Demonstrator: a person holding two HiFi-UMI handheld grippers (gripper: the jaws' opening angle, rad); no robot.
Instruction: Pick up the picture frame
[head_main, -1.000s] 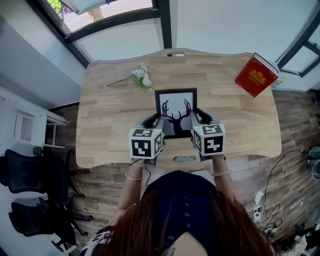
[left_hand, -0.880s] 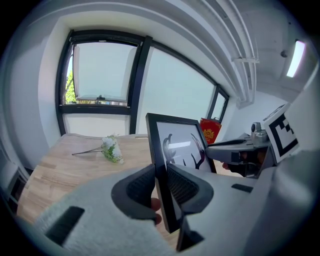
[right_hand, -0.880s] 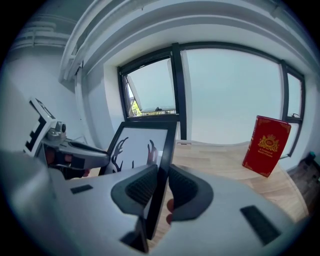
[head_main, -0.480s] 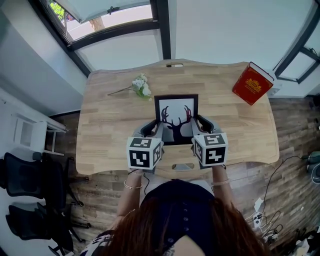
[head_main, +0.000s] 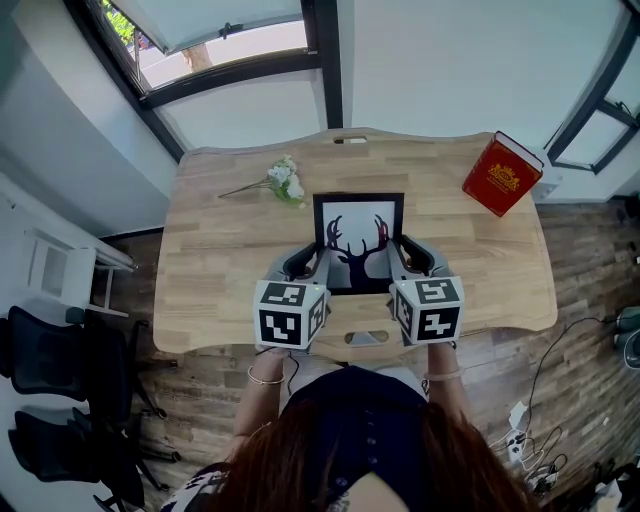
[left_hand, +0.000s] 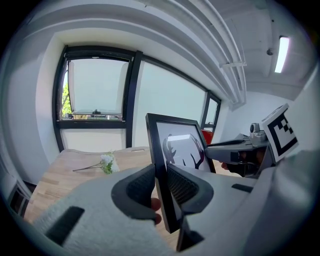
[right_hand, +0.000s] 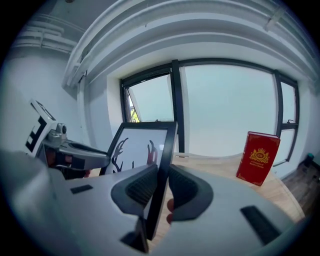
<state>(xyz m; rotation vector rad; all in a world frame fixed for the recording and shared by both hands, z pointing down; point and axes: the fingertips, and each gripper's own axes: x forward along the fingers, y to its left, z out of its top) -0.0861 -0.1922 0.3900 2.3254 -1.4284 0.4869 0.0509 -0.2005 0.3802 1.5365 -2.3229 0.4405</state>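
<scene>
The black picture frame (head_main: 358, 240) with a deer-antler print hangs above the wooden table (head_main: 220, 250), held from both sides. My left gripper (head_main: 313, 262) is shut on its left edge; in the left gripper view the frame (left_hand: 165, 165) stands upright between the pads of the left gripper (left_hand: 161, 187). My right gripper (head_main: 397, 258) is shut on the right edge; in the right gripper view the frame's edge (right_hand: 162, 170) runs between the dark pads of the right gripper (right_hand: 160, 189). Each gripper shows in the other's view, the right gripper (left_hand: 240, 150) and the left gripper (right_hand: 70, 152).
A small white flower sprig (head_main: 282, 176) lies on the table behind and left of the frame. A red book (head_main: 500, 173) stands at the table's far right corner. Windows run behind the table. Black chairs (head_main: 60, 400) stand on the floor at the left.
Both grippers have risen together with the frame, which has come up off the table and looks larger in the head view. Jaws unchanged.
</scene>
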